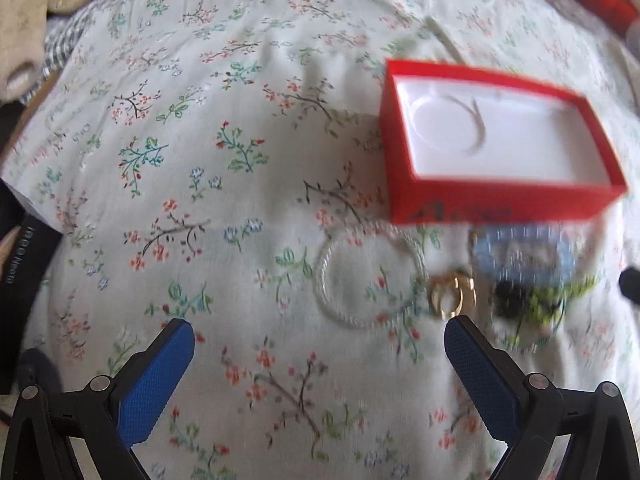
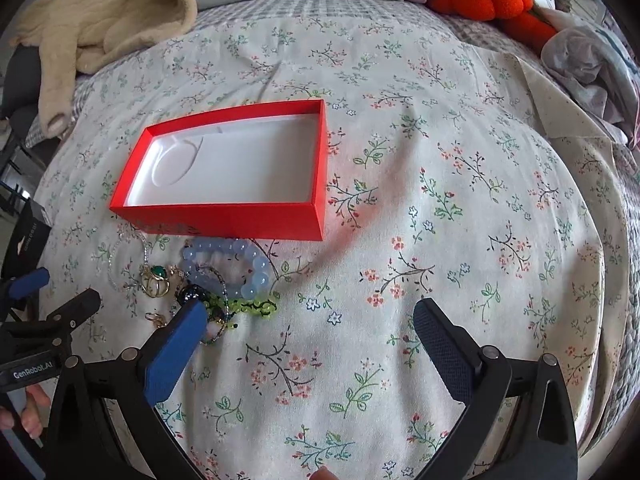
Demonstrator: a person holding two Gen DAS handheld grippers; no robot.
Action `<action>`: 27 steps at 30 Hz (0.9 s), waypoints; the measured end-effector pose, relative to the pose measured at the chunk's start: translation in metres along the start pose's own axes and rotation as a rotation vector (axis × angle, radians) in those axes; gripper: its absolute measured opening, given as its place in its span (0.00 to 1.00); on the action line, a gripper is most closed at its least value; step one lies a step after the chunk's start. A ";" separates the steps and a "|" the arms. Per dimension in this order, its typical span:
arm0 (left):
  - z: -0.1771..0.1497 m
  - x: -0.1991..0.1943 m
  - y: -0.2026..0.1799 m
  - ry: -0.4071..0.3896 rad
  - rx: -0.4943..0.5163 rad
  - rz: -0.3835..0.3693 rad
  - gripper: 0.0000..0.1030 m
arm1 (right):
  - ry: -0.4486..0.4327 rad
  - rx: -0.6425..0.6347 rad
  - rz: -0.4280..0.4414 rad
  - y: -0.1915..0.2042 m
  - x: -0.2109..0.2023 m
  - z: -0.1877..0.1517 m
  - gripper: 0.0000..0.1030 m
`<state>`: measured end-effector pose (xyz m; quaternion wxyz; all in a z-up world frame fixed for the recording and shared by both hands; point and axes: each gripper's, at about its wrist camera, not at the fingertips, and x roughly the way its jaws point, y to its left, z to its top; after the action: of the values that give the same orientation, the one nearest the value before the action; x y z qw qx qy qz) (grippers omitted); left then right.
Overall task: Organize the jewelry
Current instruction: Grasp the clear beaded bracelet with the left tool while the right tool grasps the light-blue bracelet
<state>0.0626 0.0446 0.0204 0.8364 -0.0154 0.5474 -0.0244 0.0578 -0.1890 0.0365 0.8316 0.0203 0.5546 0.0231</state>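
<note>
Left wrist view, blurred by motion: left gripper [image 1: 320, 332] spread wide over a floral bedspread [image 1: 224, 184], nothing between the blue pads [image 1: 154, 384]. Open red box [image 1: 496, 196] with white molded lining ahead and to the right, resting on the cloth. Just in front of the box, a heap of jewelry: clear beaded bracelet [image 1: 370, 278] lying flat as a ring, gold rings [image 1: 452, 296] touching its right edge and close to the tip of the right-hand pad, pale blue bead bracelet [image 1: 524, 252] beyond them against the box's near wall, green-and-black beaded strand [image 1: 536, 304] too smeared to make out in detail.

Right wrist view, sharp: right gripper [image 2: 308, 316] likewise gaping and holding nothing, above bare bedspread [image 2: 440, 200]. Red box [image 2: 224, 216] up and to the left, empty apart from its lining. Jewelry pile just before the box's near wall: blue bead bracelet [image 2: 228, 264], gold ring with a green stone [image 2: 158, 276], neon green strand [image 2: 244, 305], clear bracelet [image 2: 116, 256] furthest left. Left-hand pad [image 2: 176, 352] overlapping the pile's lower edge in this view; contact not discernible. Left gripper [image 2: 36, 292] at the far left edge, a hand [image 2: 24, 412] gripping its handle. Beige plush blanket [image 2: 100, 24] and an orange plush toy [image 2: 488, 0] at the far end of the bed.
</note>
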 end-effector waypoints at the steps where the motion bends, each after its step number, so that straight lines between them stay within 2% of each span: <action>1: 0.002 0.002 0.004 0.001 -0.021 -0.020 0.98 | 0.004 -0.002 0.011 0.000 0.002 0.002 0.99; 3: 0.008 0.011 0.016 0.014 -0.078 -0.093 0.92 | 0.024 0.002 0.043 -0.002 0.009 0.007 0.93; 7: 0.016 0.027 0.031 0.038 -0.148 -0.173 0.78 | 0.079 0.040 0.141 -0.007 0.027 0.012 0.70; 11: 0.019 0.045 0.035 0.076 -0.181 -0.223 0.52 | 0.095 0.067 0.201 -0.009 0.040 0.019 0.48; 17: 0.025 0.054 0.029 0.070 -0.142 -0.214 0.37 | 0.116 0.071 0.248 -0.001 0.057 0.028 0.30; 21: 0.028 0.059 0.021 0.077 -0.113 -0.216 0.26 | 0.128 0.056 0.230 0.005 0.065 0.029 0.25; 22: 0.029 0.060 0.019 0.079 -0.103 -0.211 0.24 | 0.127 0.054 0.226 0.005 0.066 0.030 0.21; 26: 0.028 0.061 0.012 0.076 -0.067 -0.166 0.03 | 0.124 0.031 0.207 0.010 0.067 0.029 0.12; 27: 0.027 0.060 0.011 0.075 -0.068 -0.164 0.02 | 0.122 0.026 0.199 0.011 0.067 0.029 0.12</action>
<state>0.1116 0.0523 -0.0248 0.8095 -0.0875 0.5757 -0.0749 0.1100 -0.1742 -0.0136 0.7896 0.0846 0.5996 0.0996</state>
